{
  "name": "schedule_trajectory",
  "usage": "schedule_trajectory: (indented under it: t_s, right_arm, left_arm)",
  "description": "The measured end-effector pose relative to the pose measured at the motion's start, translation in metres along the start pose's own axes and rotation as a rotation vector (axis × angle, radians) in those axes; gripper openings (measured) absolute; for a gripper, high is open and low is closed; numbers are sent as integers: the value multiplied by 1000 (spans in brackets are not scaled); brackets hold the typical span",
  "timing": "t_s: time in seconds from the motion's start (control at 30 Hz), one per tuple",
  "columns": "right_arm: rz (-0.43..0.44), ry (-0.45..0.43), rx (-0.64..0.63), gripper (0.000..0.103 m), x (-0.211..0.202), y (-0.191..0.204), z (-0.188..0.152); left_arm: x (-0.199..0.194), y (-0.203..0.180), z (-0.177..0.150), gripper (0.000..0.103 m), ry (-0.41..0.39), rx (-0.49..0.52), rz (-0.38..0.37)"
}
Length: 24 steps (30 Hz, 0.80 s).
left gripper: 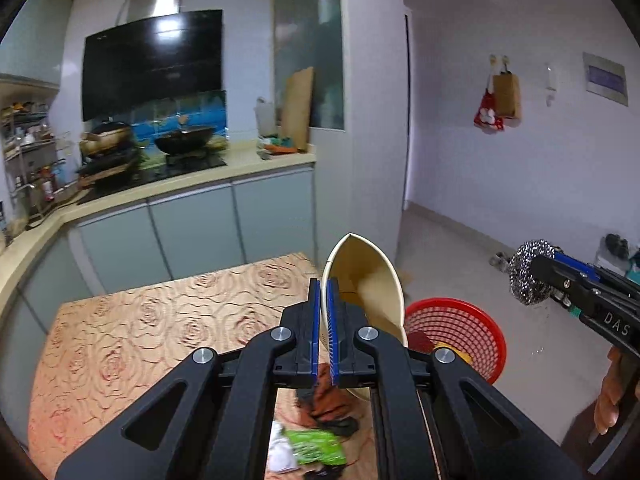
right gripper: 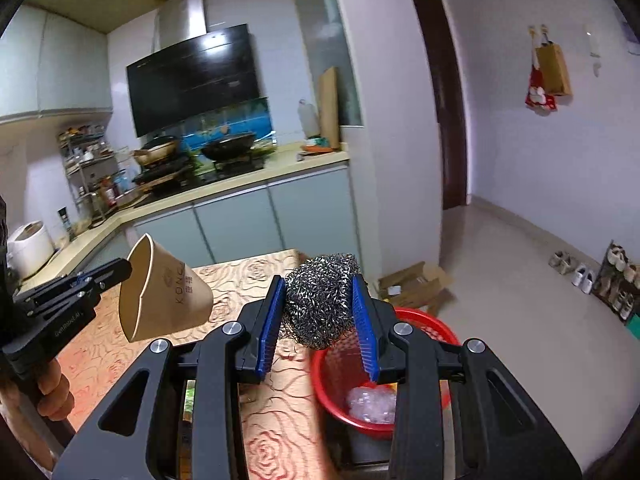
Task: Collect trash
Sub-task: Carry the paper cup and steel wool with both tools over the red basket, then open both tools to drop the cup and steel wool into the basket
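My left gripper (left gripper: 324, 292) is shut on the rim of a squashed tan paper cup (left gripper: 370, 280), held in the air above the table's right edge; the same paper cup (right gripper: 164, 292) shows at the left of the right wrist view. My right gripper (right gripper: 320, 304) is shut on a grey steel-wool scourer (right gripper: 320, 300), held over the near rim of a red mesh basket (right gripper: 432, 324). That red basket (left gripper: 460, 328) stands on the floor just right of the table. Clear plastic wrap (right gripper: 370, 402) lies inside it.
A table with a rose-patterned cloth (left gripper: 160, 320) carries a green wrapper (left gripper: 316, 446), a dark orange scrap (left gripper: 328, 400) and white paper (left gripper: 280, 452). Kitchen counter with woks (left gripper: 184, 140) behind. Flattened cardboard (right gripper: 416, 284) and shoes (right gripper: 580, 272) on the floor.
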State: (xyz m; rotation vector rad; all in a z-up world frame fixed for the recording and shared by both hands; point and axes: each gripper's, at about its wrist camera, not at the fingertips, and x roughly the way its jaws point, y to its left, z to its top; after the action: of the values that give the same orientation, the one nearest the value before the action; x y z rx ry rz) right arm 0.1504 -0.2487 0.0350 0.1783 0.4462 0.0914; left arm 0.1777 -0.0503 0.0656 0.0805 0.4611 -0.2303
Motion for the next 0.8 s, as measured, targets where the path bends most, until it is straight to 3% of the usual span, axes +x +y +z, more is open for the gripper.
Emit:
schedule_trajectory:
  t_s: [0.6,0.8]
  right_arm:
    - [-98,129,83,34,43,-62,-24]
    - [-111,196,91,34,66,-70,-36]
  left_arm:
    - [94,-61,-16,3,189,-31,-197]
    - [116,-77,-27,3,247,-9,-209]
